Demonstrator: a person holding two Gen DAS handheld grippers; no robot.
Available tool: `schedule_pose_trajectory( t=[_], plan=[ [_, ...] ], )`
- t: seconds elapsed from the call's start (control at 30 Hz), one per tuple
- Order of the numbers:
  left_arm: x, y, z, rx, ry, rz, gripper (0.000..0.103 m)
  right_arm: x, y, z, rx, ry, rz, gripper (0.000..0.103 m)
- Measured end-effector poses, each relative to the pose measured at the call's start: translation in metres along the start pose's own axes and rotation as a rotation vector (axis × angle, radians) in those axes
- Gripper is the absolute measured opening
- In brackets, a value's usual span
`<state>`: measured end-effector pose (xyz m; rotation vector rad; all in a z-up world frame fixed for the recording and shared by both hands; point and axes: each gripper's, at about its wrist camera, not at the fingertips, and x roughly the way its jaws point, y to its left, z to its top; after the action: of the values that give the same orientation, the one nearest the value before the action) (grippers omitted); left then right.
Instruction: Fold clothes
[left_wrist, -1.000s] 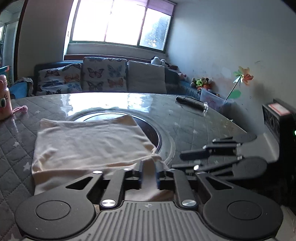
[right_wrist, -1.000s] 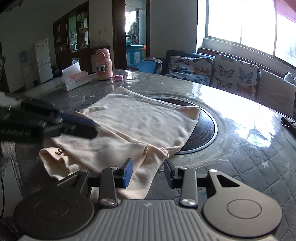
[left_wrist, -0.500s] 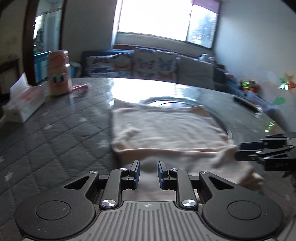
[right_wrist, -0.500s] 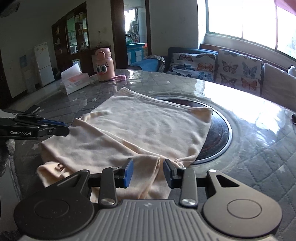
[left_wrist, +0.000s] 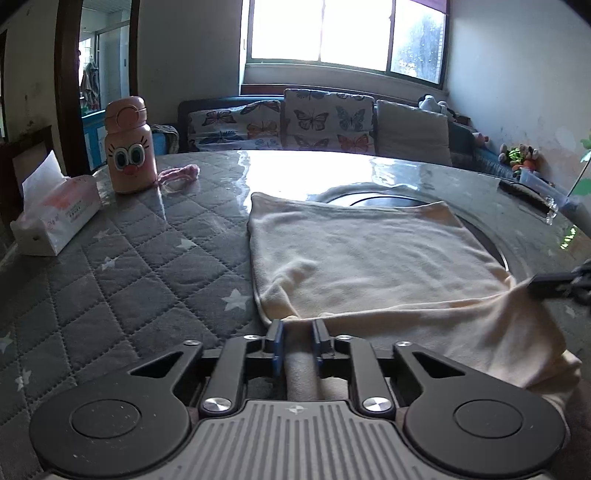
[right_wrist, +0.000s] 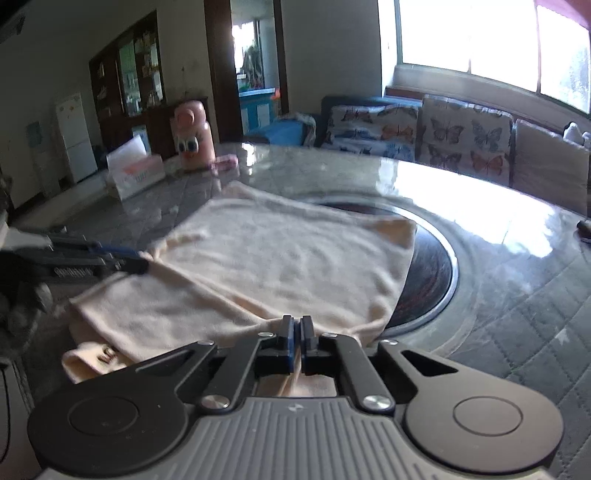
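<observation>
A cream garment (left_wrist: 369, 258) lies flat on the quilted table (left_wrist: 147, 277), partly over a dark round inset (left_wrist: 388, 201). My left gripper (left_wrist: 297, 328) is at its near left corner. Its jaws are closing, and a strip of the fabric fills the gap between them. In the right wrist view the left gripper (right_wrist: 142, 260) reaches in from the left and holds that corner of the garment (right_wrist: 288, 258). My right gripper (right_wrist: 297, 328) is shut on a bunched fold at the near right edge. The left wrist view shows the right gripper (left_wrist: 532, 286) pinching the cloth there.
A pink bottle with cartoon eyes (left_wrist: 128, 147), a tissue box (left_wrist: 55, 218) and a pink strap (left_wrist: 181, 171) stand at the table's far left. A dark slim object (left_wrist: 524, 192) lies at the far right. A sofa with butterfly cushions (left_wrist: 325, 122) is behind the table.
The left gripper swung from the garment's near right part to its near left corner and narrowed its jaws on the fabric. The right gripper's jaws went from open to shut on the fold.
</observation>
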<state>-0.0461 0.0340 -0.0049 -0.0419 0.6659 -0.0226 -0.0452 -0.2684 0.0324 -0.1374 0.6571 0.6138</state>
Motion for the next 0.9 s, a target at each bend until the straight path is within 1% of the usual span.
schedule_pose_trajectory(
  t=[0.1,0.13,0.27,0.37,0.43,0.47,0.53,0.6,0.67,0.73,0.83,0.9],
  plan=[
    [-0.001,0.0,0.0,-0.003,-0.009,0.012,0.009,-0.001,-0.004,0.002,0.015,-0.019,-0.024,0.002],
    [-0.002,0.0,0.0,-0.003,-0.013,0.014,0.009,-0.001,-0.005,0.003,0.021,-0.024,-0.032,0.002],
    [-0.003,0.002,0.001,-0.015,-0.022,0.026,0.009,0.012,-0.014,-0.001,0.061,0.016,-0.034,0.002],
    [-0.008,0.0,0.003,0.0,-0.027,0.003,0.009,0.008,-0.009,-0.001,0.035,0.01,0.001,0.007],
    [-0.014,-0.004,0.006,0.024,-0.043,-0.018,0.01,0.005,-0.002,0.0,-0.01,0.002,-0.001,0.016],
    [-0.015,-0.007,0.007,0.045,-0.047,-0.035,0.011,0.005,-0.001,0.001,-0.019,0.004,-0.003,0.016],
    [-0.016,-0.015,0.009,0.088,-0.056,-0.071,0.023,0.009,-0.002,0.001,-0.017,0.014,-0.002,0.016],
    [-0.014,-0.022,0.008,0.123,-0.06,-0.078,0.026,0.013,-0.005,0.0,0.012,0.025,0.004,0.017],
    [-0.011,-0.027,0.008,0.155,-0.059,-0.09,0.03,0.009,-0.007,-0.001,0.041,0.008,0.019,0.017],
    [-0.008,-0.031,0.009,0.186,-0.052,-0.108,0.037,0.004,-0.009,-0.001,0.053,-0.009,0.021,0.017],
    [-0.001,-0.036,0.008,0.235,-0.044,-0.118,0.038,-0.003,-0.011,0.0,0.066,-0.032,0.019,0.017],
    [0.001,-0.037,0.008,0.257,-0.047,-0.131,0.038,-0.003,-0.014,0.001,0.074,-0.031,0.032,0.018]
  ],
)
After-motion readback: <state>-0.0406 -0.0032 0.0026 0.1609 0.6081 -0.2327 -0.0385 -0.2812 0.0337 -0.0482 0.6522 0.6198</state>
